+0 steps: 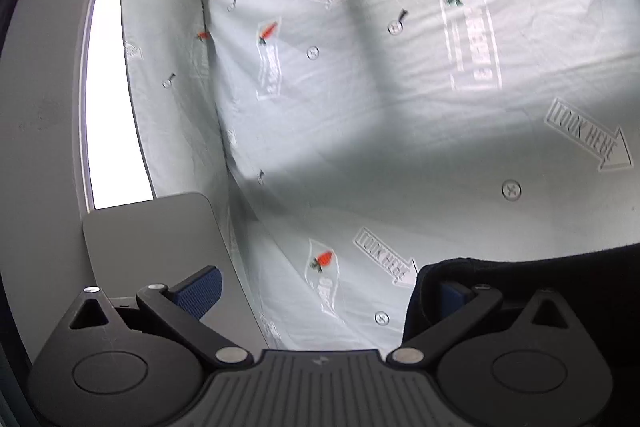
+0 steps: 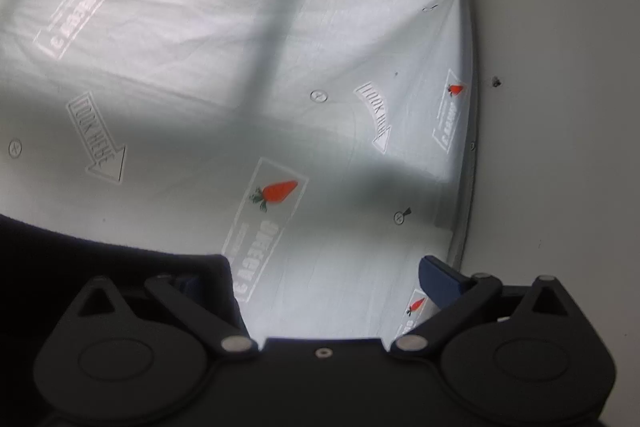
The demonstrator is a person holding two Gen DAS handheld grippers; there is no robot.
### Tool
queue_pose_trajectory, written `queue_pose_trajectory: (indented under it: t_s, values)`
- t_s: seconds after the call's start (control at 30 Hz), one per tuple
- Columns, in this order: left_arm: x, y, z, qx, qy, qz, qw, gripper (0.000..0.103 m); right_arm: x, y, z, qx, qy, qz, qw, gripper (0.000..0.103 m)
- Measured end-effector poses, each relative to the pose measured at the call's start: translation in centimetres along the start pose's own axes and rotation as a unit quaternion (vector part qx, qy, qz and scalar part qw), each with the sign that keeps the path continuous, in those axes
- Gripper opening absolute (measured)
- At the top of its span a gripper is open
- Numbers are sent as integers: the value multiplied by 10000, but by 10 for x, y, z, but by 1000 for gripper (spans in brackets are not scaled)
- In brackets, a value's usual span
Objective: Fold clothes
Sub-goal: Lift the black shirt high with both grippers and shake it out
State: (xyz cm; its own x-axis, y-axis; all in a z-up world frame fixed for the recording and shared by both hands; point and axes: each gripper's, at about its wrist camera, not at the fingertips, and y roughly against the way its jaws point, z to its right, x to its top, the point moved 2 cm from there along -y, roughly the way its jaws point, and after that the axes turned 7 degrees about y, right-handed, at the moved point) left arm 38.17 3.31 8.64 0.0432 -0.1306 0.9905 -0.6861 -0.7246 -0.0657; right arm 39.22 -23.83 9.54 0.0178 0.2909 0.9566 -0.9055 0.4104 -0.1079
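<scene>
Both tools stand spread wide above the printed sheet (image 1: 400, 147). The dark garment (image 1: 520, 279) drapes over the left tool's (image 1: 326, 287) right finger and the right tool's (image 2: 324, 275) left finger.

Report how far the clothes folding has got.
Done: nothing shows as folded; no finished pile is in either view. In hand: both grippers, left gripper and right gripper, have their jaws wide apart, each with the dark garment draped over its inner finger, above the carrot-print sheet. Left: apparently the whole fold, though most of the garment is out of view.
</scene>
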Motion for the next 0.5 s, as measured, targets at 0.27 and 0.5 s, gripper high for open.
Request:
queue_pose_trajectory:
  t_s: [0.27, 0.5]
  values:
    - [93, 94, -79, 206, 649, 1408, 9877, 103, 71, 69, 78, -230, -777, 1065, 9910, 103]
    - [120, 163, -115, 270, 871, 1904, 9775, 103, 98, 123, 141, -435, -1024, 1637, 9802, 103]
